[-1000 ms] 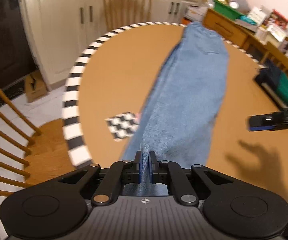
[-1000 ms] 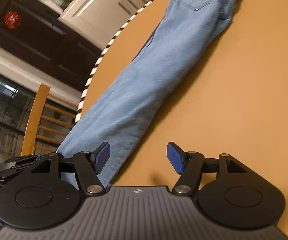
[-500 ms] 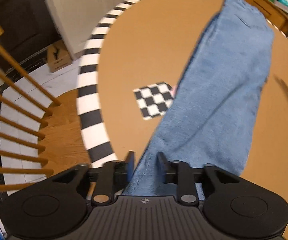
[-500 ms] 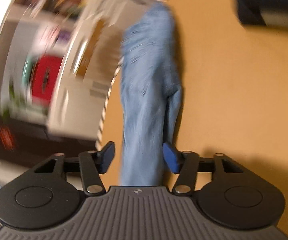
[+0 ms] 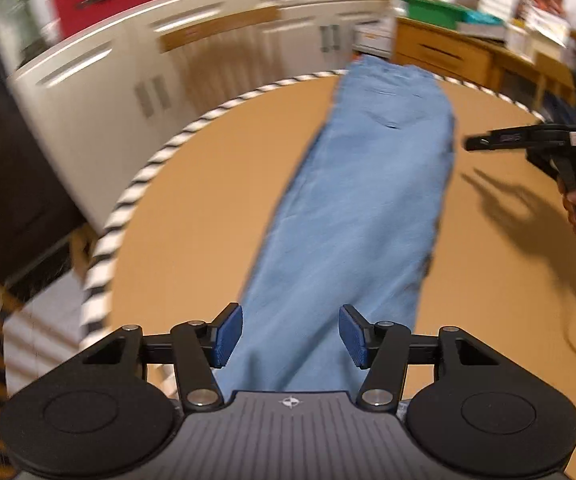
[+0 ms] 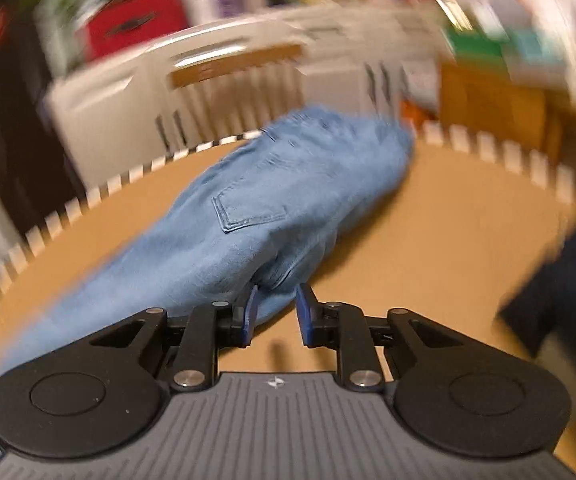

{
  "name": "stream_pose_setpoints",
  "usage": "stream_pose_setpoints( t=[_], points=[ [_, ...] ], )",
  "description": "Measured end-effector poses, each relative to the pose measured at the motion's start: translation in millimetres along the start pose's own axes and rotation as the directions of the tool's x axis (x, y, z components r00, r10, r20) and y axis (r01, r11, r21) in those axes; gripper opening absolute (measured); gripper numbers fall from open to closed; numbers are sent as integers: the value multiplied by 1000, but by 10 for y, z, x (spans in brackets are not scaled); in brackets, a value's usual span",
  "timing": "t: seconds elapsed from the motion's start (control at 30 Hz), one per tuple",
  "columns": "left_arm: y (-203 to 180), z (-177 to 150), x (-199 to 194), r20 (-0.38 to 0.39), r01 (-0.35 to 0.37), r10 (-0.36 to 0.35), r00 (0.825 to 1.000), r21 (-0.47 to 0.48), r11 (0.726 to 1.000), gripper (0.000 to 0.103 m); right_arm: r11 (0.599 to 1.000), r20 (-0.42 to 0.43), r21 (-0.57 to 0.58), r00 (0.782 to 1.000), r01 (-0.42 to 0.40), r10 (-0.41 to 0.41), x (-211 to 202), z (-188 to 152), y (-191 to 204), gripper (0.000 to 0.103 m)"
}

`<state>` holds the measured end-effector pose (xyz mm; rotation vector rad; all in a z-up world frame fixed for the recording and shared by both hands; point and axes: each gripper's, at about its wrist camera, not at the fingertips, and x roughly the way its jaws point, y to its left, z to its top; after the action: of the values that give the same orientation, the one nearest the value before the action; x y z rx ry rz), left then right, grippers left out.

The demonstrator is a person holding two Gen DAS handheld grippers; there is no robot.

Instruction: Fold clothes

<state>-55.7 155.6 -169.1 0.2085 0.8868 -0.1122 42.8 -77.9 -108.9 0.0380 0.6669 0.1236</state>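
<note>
Light blue jeans [image 5: 360, 208] lie folded lengthwise along the round brown table [image 5: 208, 200], waist end at the far edge. My left gripper [image 5: 290, 338] is open above the leg end, its blue pads on either side of the cloth, not touching it. My right gripper [image 6: 276, 314] is partly closed around the crotch edge of the jeans [image 6: 272, 216], near the back pocket; the jaws still have a gap. The right gripper also shows at the right of the left wrist view [image 5: 472, 144].
The table has a black-and-white striped rim [image 5: 128, 200]. A wooden chair [image 6: 232, 68] and white cabinets [image 5: 88, 80] stand behind it. A dark folded item [image 6: 568, 272] lies on the table at the right. A cluttered wooden sideboard [image 5: 448, 48] stands at the back right.
My left gripper let go of the leg end and opened wide. My right gripper swung to the crotch area of the jeans and narrowed its jaws around the cloth edge.
</note>
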Motion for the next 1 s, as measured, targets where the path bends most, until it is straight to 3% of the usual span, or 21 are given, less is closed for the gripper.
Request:
stream_pose_setpoints(
  t=[0.07,0.17,0.27,0.37,0.53,0.6,0.73,0.77,0.83,0.9,1.0],
  points=[
    [-67,59,186,-11,-14,13,1000,-23,1000,57,994,9,-110,1000,6,-5,54,-7,88,26],
    [-90,99,393,-43,-49,46,998,-60,997,61,970,36,-244,999,16,-7,106,-13,217,39],
    [18,60,477,-74,-66,58,996,-116,991,67,933,22,-361,1000,17,-10,145,-39,375,39],
    [112,17,524,-103,-86,72,992,-148,985,73,888,-2,-449,993,104,-117,270,-32,540,41],
    [206,-58,575,-127,-99,77,989,-181,978,81,897,6,-432,995,96,-104,289,-93,623,42],
    [216,-59,576,-135,-104,78,988,-195,975,81,850,43,-508,990,138,-135,364,-131,751,50],
    [290,-63,598,-159,-92,54,986,-244,965,81,775,110,-568,959,277,-262,569,-153,1019,68],
    [303,-61,604,-162,-89,50,986,-245,965,81,755,137,-568,942,328,-306,626,-151,1049,79],
    [308,-46,610,-169,-88,48,984,-243,966,81,709,189,-567,903,421,-385,731,-163,1052,83],
    [318,-29,620,-180,-89,45,983,-244,966,83,710,181,-530,880,464,-440,752,-106,934,78],
    [362,-17,641,-196,-80,29,980,-259,963,85,765,175,-448,885,463,-432,591,-32,657,79]
  ],
)
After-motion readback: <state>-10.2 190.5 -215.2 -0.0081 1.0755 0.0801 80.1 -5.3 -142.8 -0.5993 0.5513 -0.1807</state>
